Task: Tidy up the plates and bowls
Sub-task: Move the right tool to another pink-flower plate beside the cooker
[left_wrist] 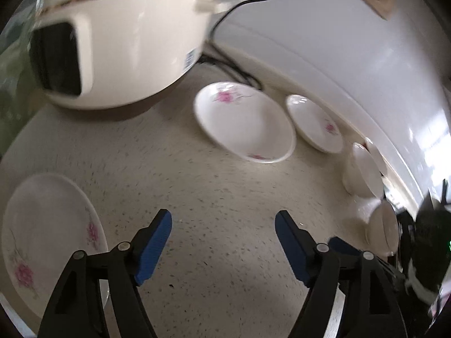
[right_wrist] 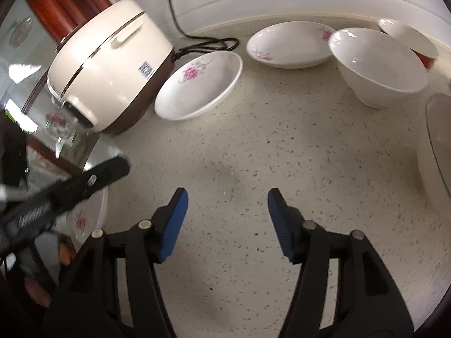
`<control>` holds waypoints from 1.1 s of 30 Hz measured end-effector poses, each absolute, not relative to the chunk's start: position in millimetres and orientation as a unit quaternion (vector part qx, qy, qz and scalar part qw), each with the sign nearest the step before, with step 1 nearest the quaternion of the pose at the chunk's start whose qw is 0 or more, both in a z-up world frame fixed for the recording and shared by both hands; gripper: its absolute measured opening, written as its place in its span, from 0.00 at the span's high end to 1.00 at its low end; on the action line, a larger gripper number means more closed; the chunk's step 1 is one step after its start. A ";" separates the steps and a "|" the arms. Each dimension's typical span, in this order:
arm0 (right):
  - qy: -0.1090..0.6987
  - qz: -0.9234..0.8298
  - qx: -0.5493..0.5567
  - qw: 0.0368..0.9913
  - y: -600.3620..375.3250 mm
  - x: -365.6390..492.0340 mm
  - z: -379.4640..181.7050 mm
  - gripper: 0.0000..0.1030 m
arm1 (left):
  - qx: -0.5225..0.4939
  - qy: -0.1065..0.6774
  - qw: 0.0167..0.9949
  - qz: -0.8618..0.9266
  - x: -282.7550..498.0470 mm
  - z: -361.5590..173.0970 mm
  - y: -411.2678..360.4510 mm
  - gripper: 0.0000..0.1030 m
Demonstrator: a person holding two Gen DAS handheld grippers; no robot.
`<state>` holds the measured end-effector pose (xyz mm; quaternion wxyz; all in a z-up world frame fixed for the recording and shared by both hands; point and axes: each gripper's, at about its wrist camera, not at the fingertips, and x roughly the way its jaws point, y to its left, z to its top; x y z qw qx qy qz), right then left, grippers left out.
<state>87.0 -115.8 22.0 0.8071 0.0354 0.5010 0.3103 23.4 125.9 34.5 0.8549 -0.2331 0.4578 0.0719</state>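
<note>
Both your left claw and right claw stand apart, holding nothing, over bare tabletop. The flowered plate sits beside the rice cooker, the white bowl farther right. Glazed, stiff, slippery, breakable: pinch the rim.
</note>
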 end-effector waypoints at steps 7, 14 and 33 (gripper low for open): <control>0.516 0.330 0.018 0.790 -103.8 110.0 18.0 0.38 | -0.296 0.460 0.830 0.107 30.0 17.7 146.3 0.26; 0.526 0.340 0.026 0.780 -79.2 139.9 17.7 0.38 | -0.323 0.448 0.826 0.110 42.7 17.2 159.9 0.26; 0.535 0.323 0.047 0.779 -31.8 203.7 3.7 0.39 | -0.335 0.428 0.831 0.122 84.3 3.7 177.4 0.25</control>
